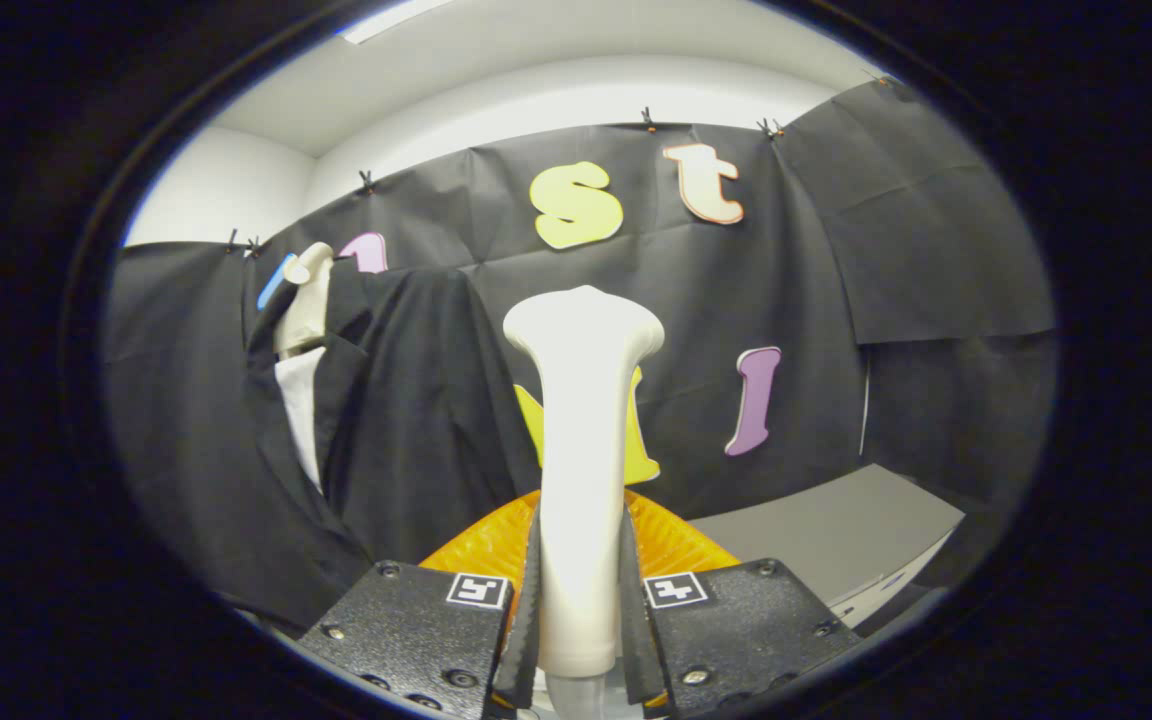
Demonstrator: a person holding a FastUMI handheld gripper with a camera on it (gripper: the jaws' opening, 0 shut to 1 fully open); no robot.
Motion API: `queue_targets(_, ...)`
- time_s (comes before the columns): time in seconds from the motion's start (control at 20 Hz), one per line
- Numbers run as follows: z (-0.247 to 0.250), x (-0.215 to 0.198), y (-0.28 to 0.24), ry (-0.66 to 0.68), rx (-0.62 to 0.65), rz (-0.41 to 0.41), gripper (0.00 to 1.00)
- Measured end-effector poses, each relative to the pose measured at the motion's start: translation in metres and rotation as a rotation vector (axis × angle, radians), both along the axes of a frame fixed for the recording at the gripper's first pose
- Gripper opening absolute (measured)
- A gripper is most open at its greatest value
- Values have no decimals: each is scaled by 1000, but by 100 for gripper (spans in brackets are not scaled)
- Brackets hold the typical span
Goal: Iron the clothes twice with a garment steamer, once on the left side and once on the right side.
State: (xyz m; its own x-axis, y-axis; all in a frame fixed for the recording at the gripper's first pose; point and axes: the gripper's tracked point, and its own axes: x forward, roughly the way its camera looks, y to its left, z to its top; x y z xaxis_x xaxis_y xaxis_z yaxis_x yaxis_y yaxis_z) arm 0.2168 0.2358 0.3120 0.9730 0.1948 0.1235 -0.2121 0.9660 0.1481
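Note:
A cream-white garment steamer (581,430) stands upright between my fingers, its wide head up at the top. My gripper (579,610) is shut on the steamer's handle, with both fingers pressing its sides. To the left, beyond the fingers, a black jacket (386,420) hangs on a pale mannequin neck (304,300), with a white shirt front (302,410) showing at its opening. The steamer head is to the right of the jacket and apart from it.
An orange ribbed plate-like thing (676,545) lies just behind the steamer, low down. A grey table surface (836,540) extends to the right. Black cloth walls close the booth behind and on both sides.

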Motion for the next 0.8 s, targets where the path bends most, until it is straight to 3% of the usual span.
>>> queue_targets(0.4,54,-40,97,-141,-43,90,36)
queue_targets(0.8,50,-39,155,-152,-108,114,36)
